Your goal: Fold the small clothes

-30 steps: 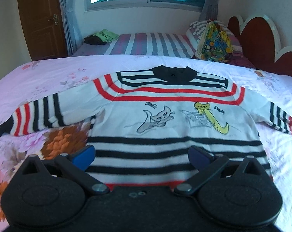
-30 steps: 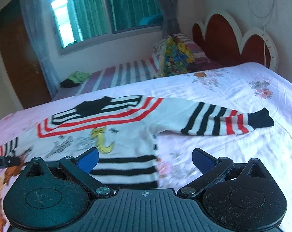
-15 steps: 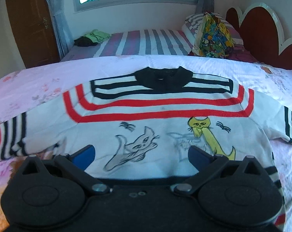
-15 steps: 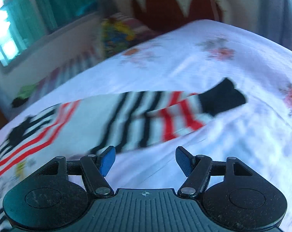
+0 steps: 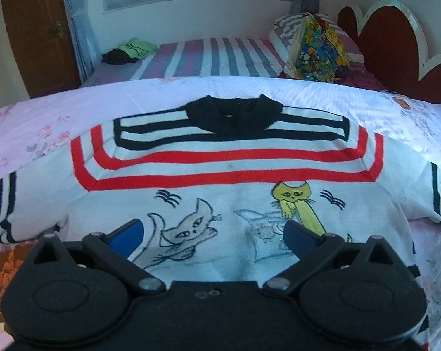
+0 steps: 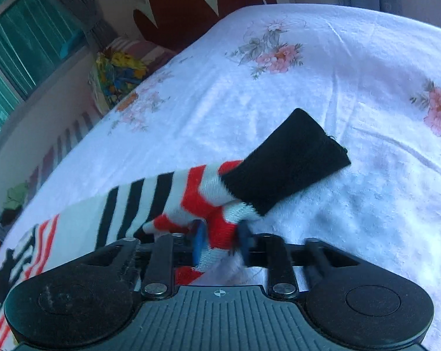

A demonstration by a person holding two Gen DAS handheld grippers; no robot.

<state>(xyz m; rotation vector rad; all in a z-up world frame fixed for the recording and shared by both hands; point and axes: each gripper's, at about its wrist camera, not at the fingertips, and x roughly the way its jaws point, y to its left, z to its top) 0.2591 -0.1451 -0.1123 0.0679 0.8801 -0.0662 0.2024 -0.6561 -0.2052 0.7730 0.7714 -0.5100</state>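
1. A small striped sweater is being shown lying flat, front up, on a floral bedspread, with its black collar pointing away from the left wrist camera.
2. The left gripper is being held over the chest of the sweater, above the embroidered grey cat and beside the yellow cat; its blue fingers are being kept spread wide, with nothing between them.
3. Whether the left fingers are touching the fabric cannot be told.
4. The sweater's sleeve is being pinched by the right gripper on its red and white stripes, just short of the black cuff; the blue pads are being pressed together on the bunched knit.
5. The cuff is being shown stretching beyond the fingers over the bedspread.
6. A second bed with a striped sheet, a colourful cushion and a red headboard are being shown behind.
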